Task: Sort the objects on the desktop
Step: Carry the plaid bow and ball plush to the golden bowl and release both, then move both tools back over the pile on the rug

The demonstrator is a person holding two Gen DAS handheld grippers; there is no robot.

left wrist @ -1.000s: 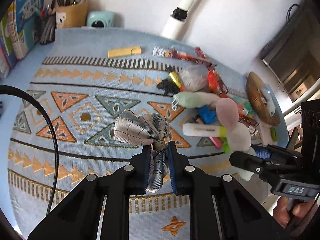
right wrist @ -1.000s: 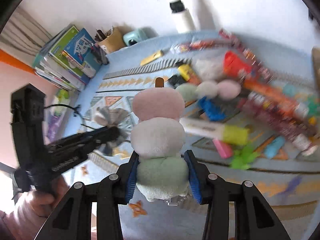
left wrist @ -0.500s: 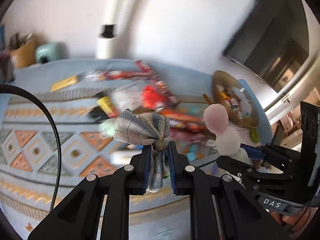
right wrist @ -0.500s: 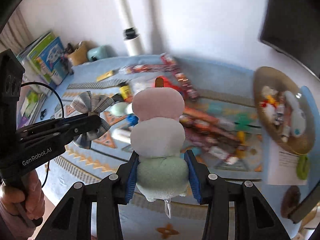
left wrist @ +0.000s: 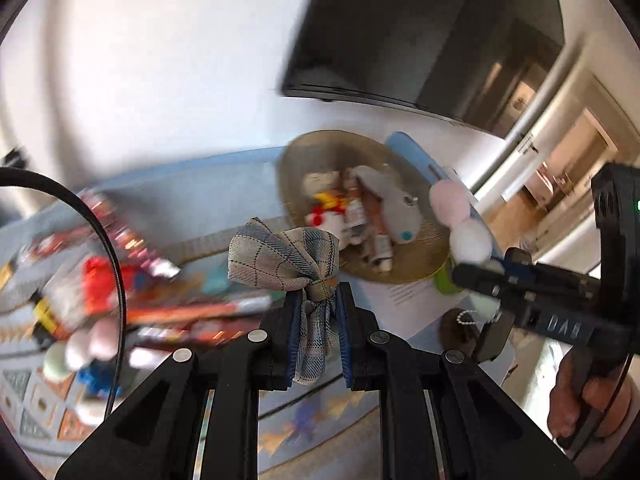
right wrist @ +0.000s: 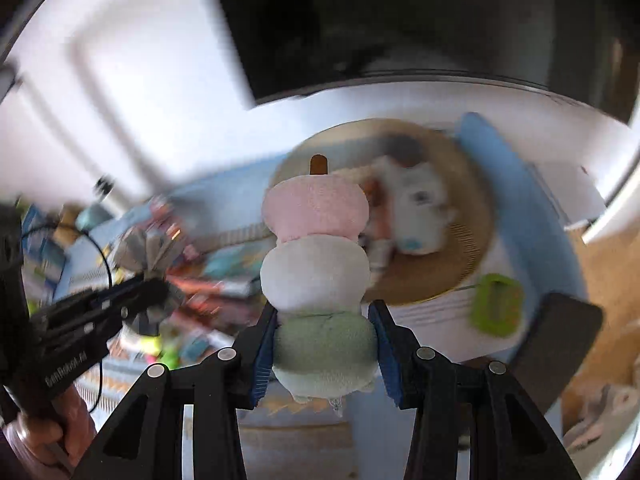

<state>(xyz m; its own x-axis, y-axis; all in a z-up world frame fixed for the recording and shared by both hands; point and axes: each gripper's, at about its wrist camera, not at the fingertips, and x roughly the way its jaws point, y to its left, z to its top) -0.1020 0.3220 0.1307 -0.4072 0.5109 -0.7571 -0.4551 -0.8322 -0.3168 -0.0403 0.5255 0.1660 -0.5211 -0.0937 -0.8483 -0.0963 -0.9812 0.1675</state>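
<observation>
My left gripper is clamped tight on the knot of a plaid bow, its loops fanning out above the fingertips and its tail hanging down between the jaws. In the left wrist view the bow sits just left of the basket, a round woven tray at the far end of the bench.

My right gripper is partly open and pressed on the green bottom ball of a plush skewer; the white and pink balls stack upright above it, with a brown stick tip poking out on top. In the right wrist view the skewer stands in front of the basket's left edge.

The basket already holds a grey plush, a small red-and-white toy and some tubes. A green clip lies on white paper just beside the basket's near rim. Left of the basket, a blurred heap of snack packets covers the patterned cloth. A dark screen hangs on the wall behind the basket.
</observation>
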